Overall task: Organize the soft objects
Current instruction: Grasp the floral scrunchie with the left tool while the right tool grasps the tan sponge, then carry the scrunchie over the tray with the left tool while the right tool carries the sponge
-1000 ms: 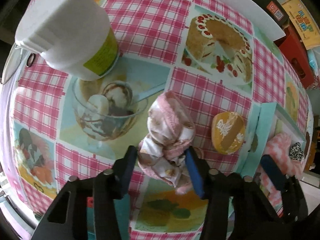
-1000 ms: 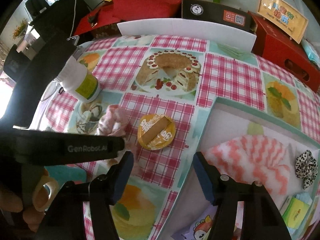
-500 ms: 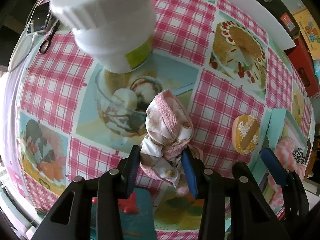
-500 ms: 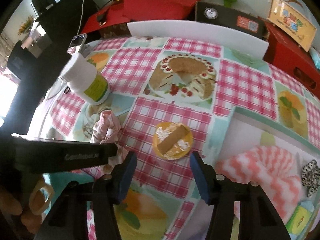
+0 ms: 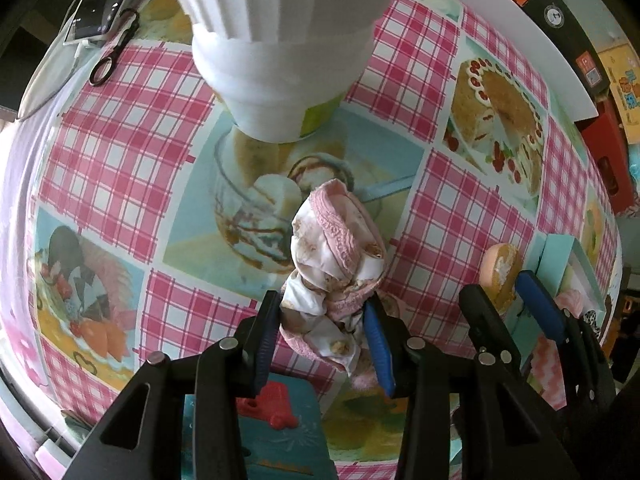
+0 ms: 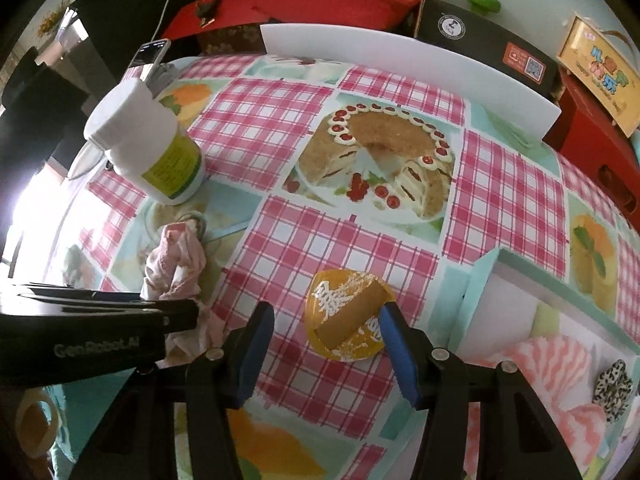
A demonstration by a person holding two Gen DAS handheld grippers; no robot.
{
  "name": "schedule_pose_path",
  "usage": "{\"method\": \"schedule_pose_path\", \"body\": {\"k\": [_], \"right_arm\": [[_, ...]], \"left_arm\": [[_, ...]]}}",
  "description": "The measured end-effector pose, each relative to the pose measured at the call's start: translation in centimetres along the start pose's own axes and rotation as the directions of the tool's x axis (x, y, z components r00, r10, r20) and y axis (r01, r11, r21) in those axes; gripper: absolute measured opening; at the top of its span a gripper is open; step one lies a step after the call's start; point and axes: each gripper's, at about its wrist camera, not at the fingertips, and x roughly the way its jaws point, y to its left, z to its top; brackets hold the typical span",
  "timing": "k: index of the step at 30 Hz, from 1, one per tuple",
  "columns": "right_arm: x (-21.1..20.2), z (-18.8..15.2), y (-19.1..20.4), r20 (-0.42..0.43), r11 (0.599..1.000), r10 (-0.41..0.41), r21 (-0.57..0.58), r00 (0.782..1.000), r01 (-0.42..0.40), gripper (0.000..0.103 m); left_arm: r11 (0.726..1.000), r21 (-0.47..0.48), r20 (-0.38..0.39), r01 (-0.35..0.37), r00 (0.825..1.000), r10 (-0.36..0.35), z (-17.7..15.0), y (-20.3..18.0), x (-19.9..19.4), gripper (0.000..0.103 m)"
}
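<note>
The left gripper (image 5: 322,340) had tightened on the pink-and-white cloth bundle (image 5: 336,264): a second earlier its jaws stood a little wider around the cloth, and now they pinched its lower part, the upper folds bulging out beyond the fingertips. The white jar (image 5: 280,40) loomed much larger at the far side of the left wrist view than before, so the gripper had moved toward it with the cloth in its grip; whether the bundle was clear of the desk (image 5: 120,120) could not be told. The right gripper (image 6: 326,354) had advanced too. Its jaws stayed wide and held nothing, but the orange round piece (image 6: 346,314) now lay between its fingertips rather than ahead of them. The light-blue tray (image 6: 516,268), with a pink striped cloth (image 6: 552,364) already inside, sat to the right, so both pieces looked bound there.
</note>
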Motion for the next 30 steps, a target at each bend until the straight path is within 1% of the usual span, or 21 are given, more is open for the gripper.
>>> {"method": "schedule_pose_path", "body": {"k": [7, 12, 13, 17, 18, 21, 23, 25, 30], "right_arm": [[0.2, 0.2, -0.7, -0.016, 1.0, -0.008, 0.015, 1.0, 0.008, 0.058], [1.0, 0.2, -1.2, -0.048, 1.0, -0.02, 0.023, 0.999, 0.021, 0.057], [1.1, 0.2, -1.3, -0.052, 1.0, -0.02, 0.023, 0.998, 0.021, 0.056], [1.0, 0.0, -1.1, -0.052, 1.0, -0.029, 0.005, 0.998, 0.029, 0.056], [1.0, -0.1, -1.0, -0.052, 1.0, -0.031, 0.005, 0.998, 0.031, 0.055], [0.8, -0.2, -0.9, -0.05, 0.999, -0.044, 0.008, 0.998, 0.044, 0.047], [0.8, -0.2, -1.1, -0.047, 0.999, -0.044, 0.011, 0.998, 0.045, 0.039], [0.7, -0.2, -1.5, -0.048, 0.999, -0.043, 0.015, 0.998, 0.043, 0.035], [0.1, -0.3, -1.8, -0.041, 1.0, -0.001, 0.023, 0.999, 0.002, 0.035]], "left_arm": [[1.0, 0.003, 0.003, -0.002, 1.0, 0.002, -0.2, 0.2, 0.3, 0.042], [1.0, 0.002, 0.005, -0.005, 1.0, 0.005, -0.3, 0.2, 0.3, 0.042], [1.0, 0.001, 0.005, -0.008, 1.0, 0.008, -0.4, -0.4, -0.3, 0.042], [1.0, 0.001, 0.007, -0.014, 1.0, 0.014, -0.5, -0.8, -0.4, 0.042], [1.0, 0.001, 0.008, -0.014, 1.0, 0.014, -0.5, -0.8, -0.5, 0.042], [1.0, -0.011, 0.004, -0.011, 1.0, 0.011, -0.5, -0.9, -0.5, 0.042], [1.0, -0.009, 0.003, -0.013, 1.0, 0.013, -0.5, -0.9, -0.5, 0.042], [1.0, -0.008, 0.006, -0.018, 1.0, 0.018, -0.6, -1.1, -0.5, 0.042], [1.0, -0.009, 0.009, -0.016, 1.0, 0.016, -0.6, -1.1, -0.5, 0.042]]}}
